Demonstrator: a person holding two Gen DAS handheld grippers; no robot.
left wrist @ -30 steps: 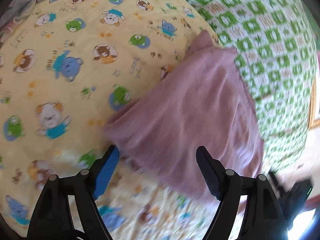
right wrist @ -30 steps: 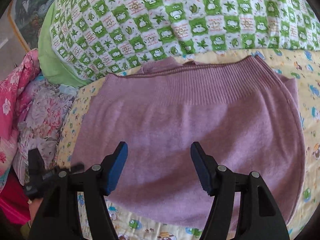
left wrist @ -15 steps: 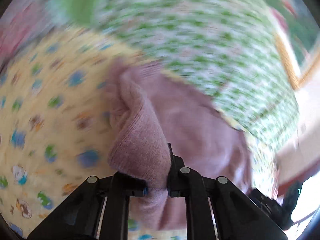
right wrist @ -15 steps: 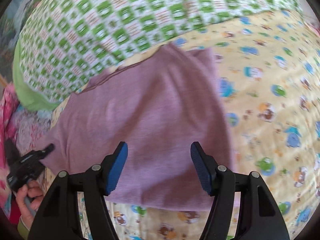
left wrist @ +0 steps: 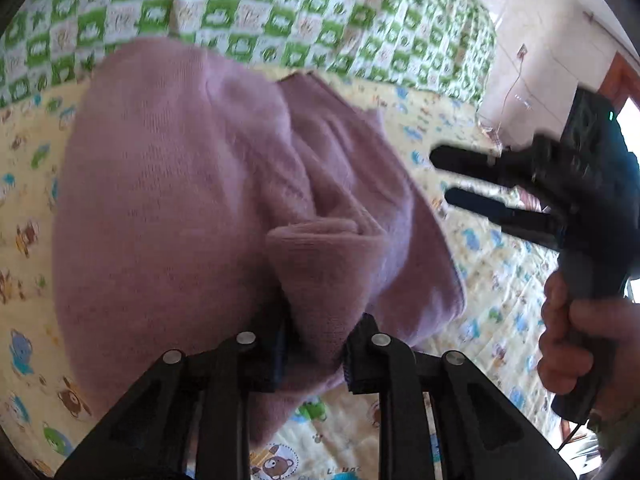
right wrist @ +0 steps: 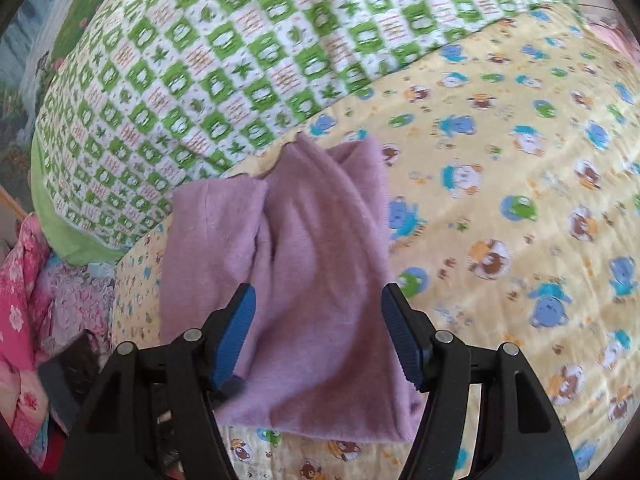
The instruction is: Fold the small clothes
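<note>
A mauve knitted garment (left wrist: 168, 200) lies on a yellow cartoon-print bedsheet (left wrist: 496, 280). My left gripper (left wrist: 316, 344) is shut on a folded edge of the garment and holds that edge lifted and doubled over the rest. In the right wrist view the garment (right wrist: 304, 264) lies bunched and partly folded in front of my right gripper (right wrist: 316, 332), which is open and empty just above its near part. My right gripper also shows in the left wrist view (left wrist: 472, 180), held in a hand at the right, jaws apart.
A green-and-white checked quilt (right wrist: 248, 40) lies heaped behind the garment. Pink floral fabrics (right wrist: 24, 280) are piled at the left edge of the bed. A wall and a wooden door frame (left wrist: 616, 76) show at the far right.
My left gripper, shut on the garment's edge, has carried it over the rest, doubling the garment. My right gripper stayed open and has drawn back from the cloth.
</note>
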